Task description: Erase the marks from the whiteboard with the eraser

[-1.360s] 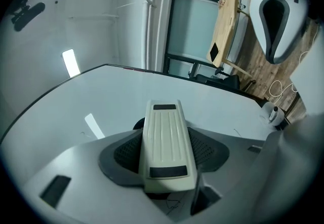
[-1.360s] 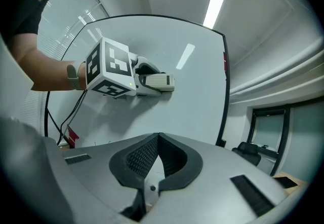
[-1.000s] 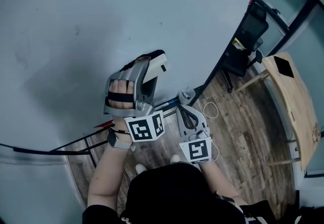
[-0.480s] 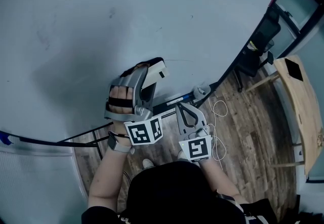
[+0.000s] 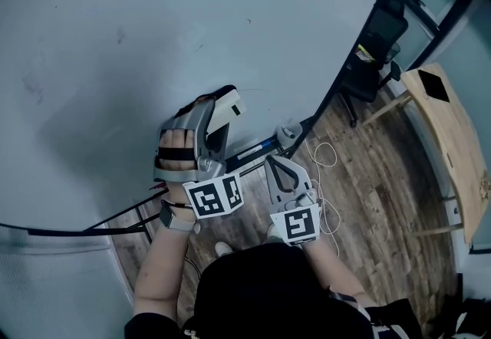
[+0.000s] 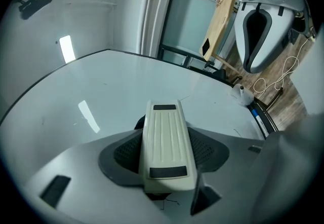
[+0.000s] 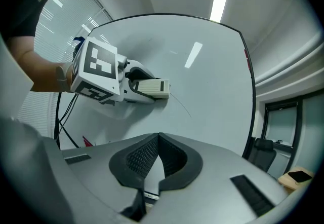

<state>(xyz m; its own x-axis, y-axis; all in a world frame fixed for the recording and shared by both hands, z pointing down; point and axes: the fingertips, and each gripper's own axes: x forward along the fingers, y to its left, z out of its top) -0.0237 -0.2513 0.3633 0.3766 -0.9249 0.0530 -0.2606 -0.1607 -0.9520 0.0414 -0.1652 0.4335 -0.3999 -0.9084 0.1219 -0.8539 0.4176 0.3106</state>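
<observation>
A cream eraser point(image 5: 229, 110) is pressed against the whiteboard point(image 5: 115, 15), with my left gripper point(image 5: 215, 116) shut on it. In the left gripper view the eraser point(image 6: 166, 137) sits lengthwise between the dark pads point(image 6: 126, 153) and points up the board point(image 6: 91, 86). A thin dark line point(image 7: 181, 105) runs off the eraser's end point(image 7: 150, 86). Faint smudges point(image 5: 119, 37) show higher up the board. My right gripper point(image 5: 275, 166) hangs below the board's lower edge, shut and holding nothing; its jaws point(image 7: 158, 159) meet in the right gripper view.
A blue marker point(image 5: 255, 150) and a small white object point(image 5: 288, 131) lie on the tray at the board's lower edge. Right of the board are a black office chair point(image 5: 376, 61), a wooden table point(image 5: 449, 138) and a white cable point(image 5: 322, 157) on the floor.
The left gripper and the eraser have slid a little down and left on the board. The right gripper stays shut near the tray.
</observation>
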